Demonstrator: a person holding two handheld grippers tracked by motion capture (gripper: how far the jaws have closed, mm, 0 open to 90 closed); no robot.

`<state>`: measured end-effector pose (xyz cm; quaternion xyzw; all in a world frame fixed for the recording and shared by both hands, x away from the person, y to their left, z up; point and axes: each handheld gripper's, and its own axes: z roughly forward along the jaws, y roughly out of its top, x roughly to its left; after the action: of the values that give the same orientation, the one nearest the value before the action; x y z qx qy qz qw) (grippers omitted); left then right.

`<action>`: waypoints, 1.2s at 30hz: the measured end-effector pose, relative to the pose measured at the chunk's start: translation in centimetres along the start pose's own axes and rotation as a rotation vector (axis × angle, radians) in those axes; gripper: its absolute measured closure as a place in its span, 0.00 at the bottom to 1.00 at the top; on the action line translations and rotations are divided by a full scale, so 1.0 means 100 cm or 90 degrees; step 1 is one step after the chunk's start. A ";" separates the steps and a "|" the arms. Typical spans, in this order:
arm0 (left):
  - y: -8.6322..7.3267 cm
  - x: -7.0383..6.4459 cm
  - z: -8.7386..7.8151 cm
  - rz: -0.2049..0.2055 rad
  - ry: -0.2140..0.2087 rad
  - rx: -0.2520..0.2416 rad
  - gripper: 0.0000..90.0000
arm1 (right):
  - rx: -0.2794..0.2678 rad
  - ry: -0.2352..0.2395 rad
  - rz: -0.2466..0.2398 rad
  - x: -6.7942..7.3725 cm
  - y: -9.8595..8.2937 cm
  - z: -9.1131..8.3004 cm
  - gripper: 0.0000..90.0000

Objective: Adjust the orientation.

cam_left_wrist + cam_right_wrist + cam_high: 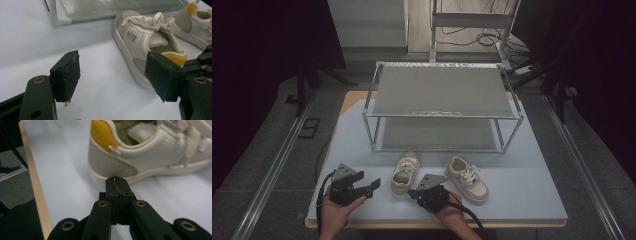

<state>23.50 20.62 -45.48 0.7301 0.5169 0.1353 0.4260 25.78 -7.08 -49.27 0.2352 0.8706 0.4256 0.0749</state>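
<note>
Two small cream leather sneakers with yellow heel tabs sit on the pale blue table mat (522, 190), just in front of the grey two-tier metal-frame shoe rack (442, 95); both shelves bare, so likely headed there. Left sneaker (404, 172) toe toward rack, right sneaker (468, 179) angled away from it. Left gripper (373, 185) in front of rack, left of the left sneaker, jaws spread wide, lined up on its heel, probably for a side grab. Right gripper (411, 193) between the sneakers' heels, jaws pressed together, empty, nose near a heel.
</note>
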 end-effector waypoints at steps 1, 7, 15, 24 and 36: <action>0.000 0.001 -0.001 -0.003 -0.002 -0.002 0.32 | -0.005 0.008 0.001 0.002 0.002 0.006 0.99; -0.001 0.003 -0.003 -0.007 -0.004 -0.005 0.32 | -0.005 0.009 -0.004 0.006 0.007 0.012 0.99; -0.001 0.003 -0.002 -0.007 -0.005 -0.003 0.32 | -0.030 -0.009 0.013 0.001 -0.001 -0.017 0.98; -0.001 0.002 -0.004 -0.005 -0.008 -0.005 0.32 | -0.075 -0.078 0.063 -0.011 -0.035 -0.083 0.98; -0.002 0.001 0.000 -0.003 -0.007 0.004 0.31 | -0.081 -0.133 0.133 -0.030 -0.088 -0.134 0.98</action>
<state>23.44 20.71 -45.67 0.7311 0.5165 0.1290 0.4268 20.94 -22.61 -47.96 0.3621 0.8003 0.4583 0.1353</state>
